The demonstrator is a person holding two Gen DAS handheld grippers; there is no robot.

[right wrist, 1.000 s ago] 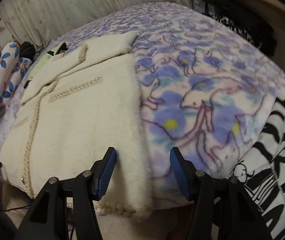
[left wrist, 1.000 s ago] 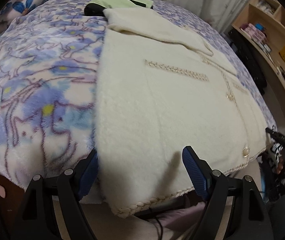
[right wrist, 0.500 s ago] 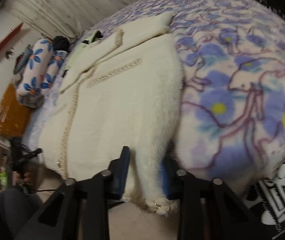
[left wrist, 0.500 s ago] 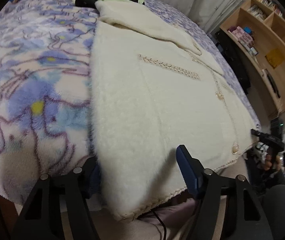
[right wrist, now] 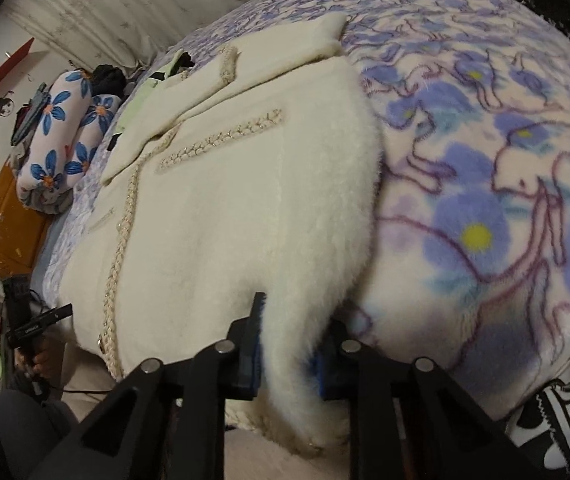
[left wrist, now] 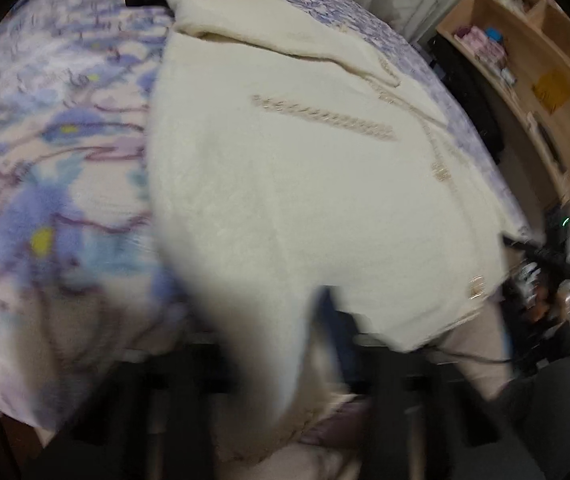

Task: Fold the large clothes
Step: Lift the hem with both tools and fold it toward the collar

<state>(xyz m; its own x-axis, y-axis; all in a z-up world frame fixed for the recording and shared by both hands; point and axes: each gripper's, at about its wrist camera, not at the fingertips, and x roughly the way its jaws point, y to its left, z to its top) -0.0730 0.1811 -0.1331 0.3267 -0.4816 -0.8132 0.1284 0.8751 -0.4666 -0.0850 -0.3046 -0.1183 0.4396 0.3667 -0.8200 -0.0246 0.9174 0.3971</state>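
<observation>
Both grippers, your left gripper (left wrist: pixel 269 344) and right gripper (right wrist: pixel 289 344), have just been closing and now clamp the cream cardigan's (right wrist: pixel 245 208) hem corners, ready to lift and fold.

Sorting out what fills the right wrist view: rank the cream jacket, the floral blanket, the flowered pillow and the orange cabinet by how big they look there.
1. Floral blanket and cream jacket: each takes up a similar large share; too close to rank.
2. Flowered pillow.
3. Orange cabinet, slightly smaller, though it lies far off and is cut by the frame edge.
</observation>
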